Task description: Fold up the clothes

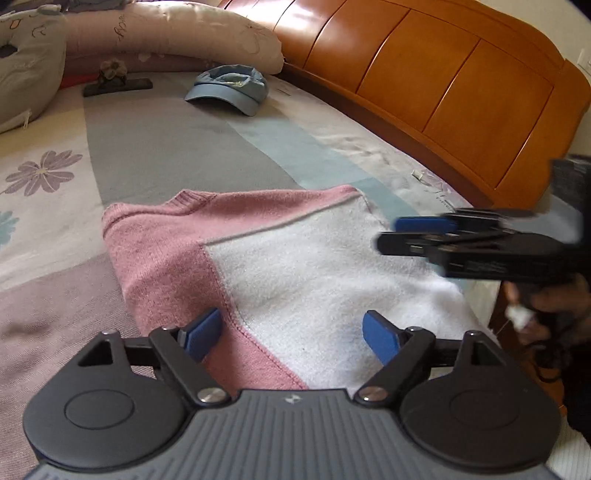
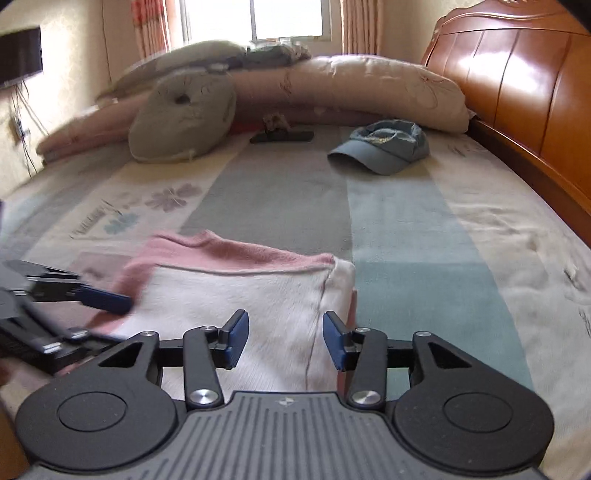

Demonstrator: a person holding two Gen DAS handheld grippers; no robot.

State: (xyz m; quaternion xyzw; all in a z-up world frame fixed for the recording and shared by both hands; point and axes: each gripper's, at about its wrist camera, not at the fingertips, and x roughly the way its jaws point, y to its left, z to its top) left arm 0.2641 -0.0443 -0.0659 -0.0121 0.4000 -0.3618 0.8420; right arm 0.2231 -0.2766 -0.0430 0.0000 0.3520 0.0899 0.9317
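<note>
Your right tongs (image 1: 395,232) appear blurred in the left wrist view, entering from the right edge, and their far end is cut off there; the hand (image 1: 546,306) gripping them is dark and only partly visible. In the right wrist view your left tongs (image 2: 110,301) are likewise smeared and cut off at the left edge. The near hem of the sweater (image 1: 258,258) is hidden behind both tong bodies, so its lower edge cannot be checked. A small dark object (image 1: 118,86) by the pillows (image 1: 177,33) is too indistinct to identify.

Your left tongs (image 1: 291,338) stand wide apart, released, with the blue pads (image 1: 205,332) poised over the sweater and gripping nothing. Your right tongs (image 2: 284,341) are partly parted, also released; sweater fabric lies below the gap, but the pads do not press on it.

The sweater (image 2: 236,291) lies folded on the bed (image 2: 406,229), near its front edge and close to the wooden headboard (image 1: 443,81) side. It shows a pink knit outer face with a ribbed collar, and a white fleecy inner face turned over on top. A blue cap (image 1: 229,90) sits well apart, toward the pillows.
</note>
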